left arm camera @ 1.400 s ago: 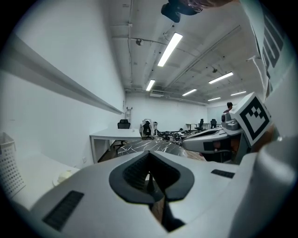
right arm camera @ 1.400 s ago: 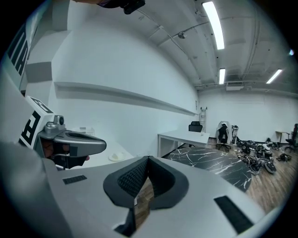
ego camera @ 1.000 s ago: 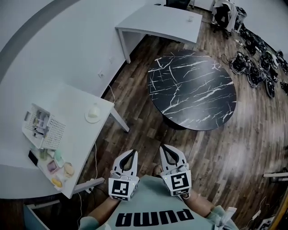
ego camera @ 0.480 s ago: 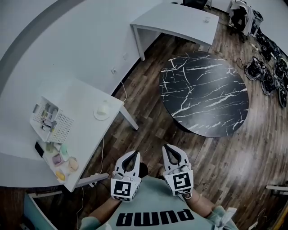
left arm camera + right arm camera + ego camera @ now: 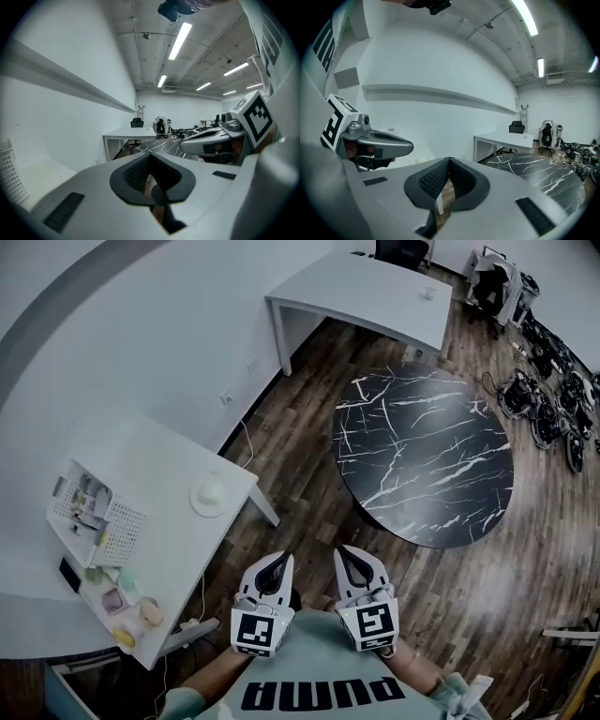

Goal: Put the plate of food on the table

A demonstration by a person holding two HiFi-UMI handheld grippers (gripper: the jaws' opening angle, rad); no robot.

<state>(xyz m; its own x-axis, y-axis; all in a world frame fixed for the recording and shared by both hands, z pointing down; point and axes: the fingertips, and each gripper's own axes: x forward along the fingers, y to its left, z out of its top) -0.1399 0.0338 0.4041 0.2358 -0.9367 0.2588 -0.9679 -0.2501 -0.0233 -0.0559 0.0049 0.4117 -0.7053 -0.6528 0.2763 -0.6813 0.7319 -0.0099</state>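
I carry left gripper [image 5: 280,561], right gripper [image 5: 343,551] chest-high, fingers closed, empty; plate of food [image 5: 208,496] sits well off at ten o'clock.

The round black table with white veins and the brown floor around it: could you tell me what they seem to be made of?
The round black table looks like polished marble or a marble-look laminate: irregular white veins, soft sheen. The brown floor looks like wood planks or wood-look vinyl: long grained strips, faint gloss.
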